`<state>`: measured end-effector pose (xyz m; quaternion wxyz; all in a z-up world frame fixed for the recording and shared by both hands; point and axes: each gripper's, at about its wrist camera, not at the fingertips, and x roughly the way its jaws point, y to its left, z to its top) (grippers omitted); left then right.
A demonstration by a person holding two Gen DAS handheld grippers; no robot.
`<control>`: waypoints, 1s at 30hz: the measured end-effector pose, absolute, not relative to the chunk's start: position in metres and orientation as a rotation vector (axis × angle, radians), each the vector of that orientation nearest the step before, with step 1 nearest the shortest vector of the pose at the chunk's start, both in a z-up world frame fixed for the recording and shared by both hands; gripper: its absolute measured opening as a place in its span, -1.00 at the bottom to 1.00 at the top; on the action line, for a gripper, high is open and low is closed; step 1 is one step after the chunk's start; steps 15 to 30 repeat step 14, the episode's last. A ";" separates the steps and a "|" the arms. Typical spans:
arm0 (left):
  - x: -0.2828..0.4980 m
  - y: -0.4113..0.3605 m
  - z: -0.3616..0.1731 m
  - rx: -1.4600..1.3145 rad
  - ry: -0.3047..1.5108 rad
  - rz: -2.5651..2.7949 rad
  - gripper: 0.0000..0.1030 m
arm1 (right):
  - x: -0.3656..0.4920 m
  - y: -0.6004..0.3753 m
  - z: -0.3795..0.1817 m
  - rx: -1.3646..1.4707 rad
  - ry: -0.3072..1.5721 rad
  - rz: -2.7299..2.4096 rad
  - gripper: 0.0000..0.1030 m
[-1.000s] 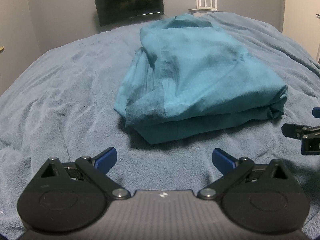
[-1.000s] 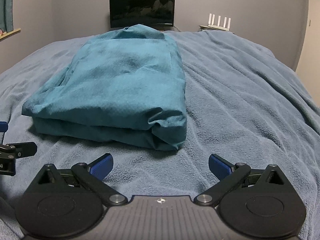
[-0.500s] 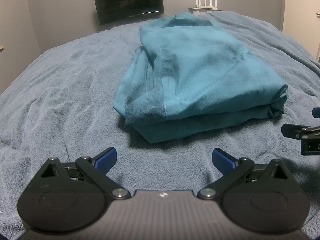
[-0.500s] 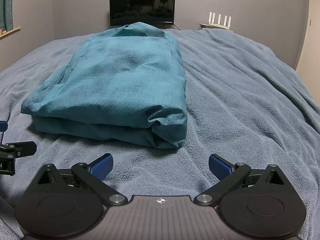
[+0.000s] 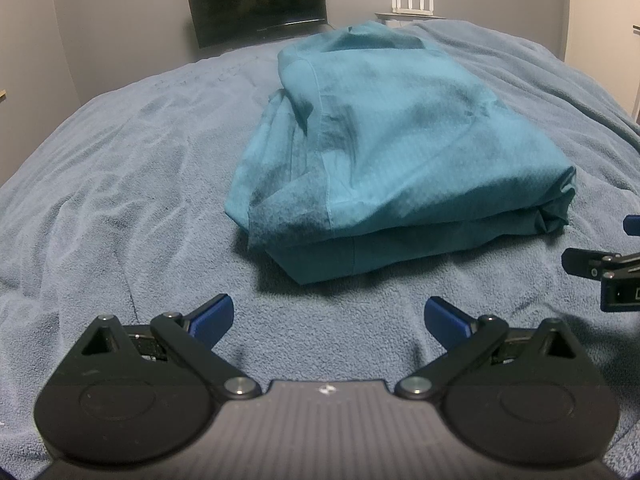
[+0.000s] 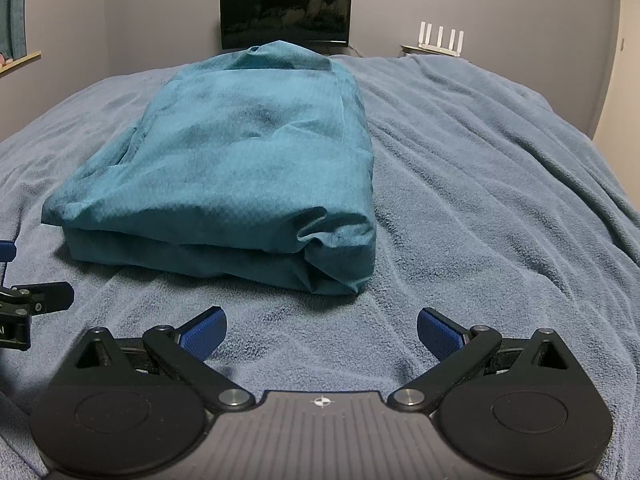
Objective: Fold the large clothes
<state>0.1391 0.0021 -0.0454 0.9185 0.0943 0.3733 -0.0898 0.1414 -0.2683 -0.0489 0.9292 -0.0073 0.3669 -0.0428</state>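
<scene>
My teal garment (image 5: 400, 152) lies folded mid-frame on the bed (image 5: 120, 184); both my jaws gape empty, folding looks finished.

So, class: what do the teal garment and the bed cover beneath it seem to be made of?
Teal garment: probably thin woven or fine-knit cloth, matte, with sharp creases and a stitched seam.
Bed cover: likely fleece or terry, with a fuzzy, napped pile and soft ripples.
</scene>
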 end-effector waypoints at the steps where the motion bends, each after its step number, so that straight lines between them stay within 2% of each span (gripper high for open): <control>1: 0.139 0.002 -0.046 0.193 0.768 -0.186 1.00 | 0.141 -0.268 -0.049 -0.015 0.751 -0.088 0.99; 30: 0.141 0.004 -0.046 0.185 0.784 -0.196 1.00 | 0.142 -0.271 -0.052 -0.015 0.761 -0.085 0.99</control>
